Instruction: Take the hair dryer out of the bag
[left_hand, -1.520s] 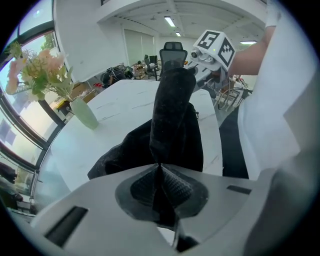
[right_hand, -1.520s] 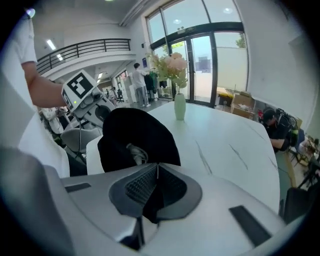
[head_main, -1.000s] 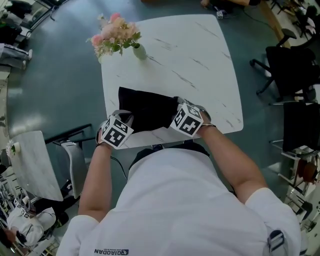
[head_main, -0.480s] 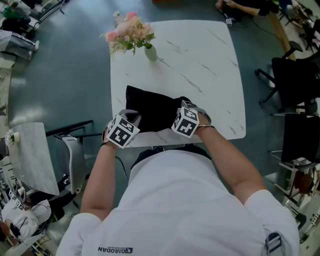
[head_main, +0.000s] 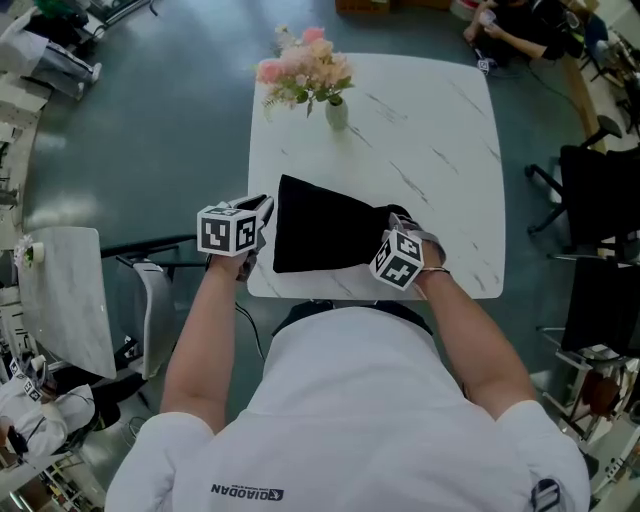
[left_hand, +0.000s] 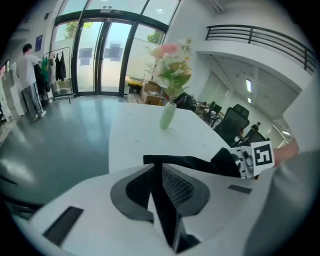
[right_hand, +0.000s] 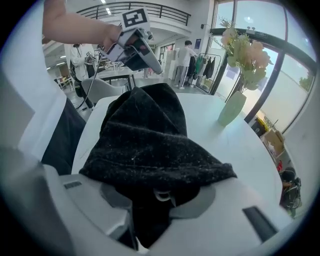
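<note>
A black fabric bag (head_main: 330, 235) lies on the white marble table (head_main: 440, 150), wide at its left and narrow at its right. No hair dryer shows; the bag hides its contents. My right gripper (head_main: 397, 232) points down at the bag's right end. Its jaws are closing, with the bag's dark fabric (right_hand: 150, 145) and a small metal ring (right_hand: 162, 195) bunched between them. My left gripper (head_main: 262, 208) hovers just off the bag's left edge, past the table's side. Its jaws are opening by a narrow slit, and I see nothing between them. The bag's edge (left_hand: 195, 163) lies beyond them.
A pale green vase of pink flowers (head_main: 335, 108) stands at the table's far side. A grey chair (head_main: 150, 320) sits to the left of the table, and black office chairs (head_main: 600, 180) to the right. My body is against the table's near edge (head_main: 300, 292).
My left gripper has swung left off the bag, past the table's side, and rolled over. The right gripper has sunk a little onto the bag's right end.
</note>
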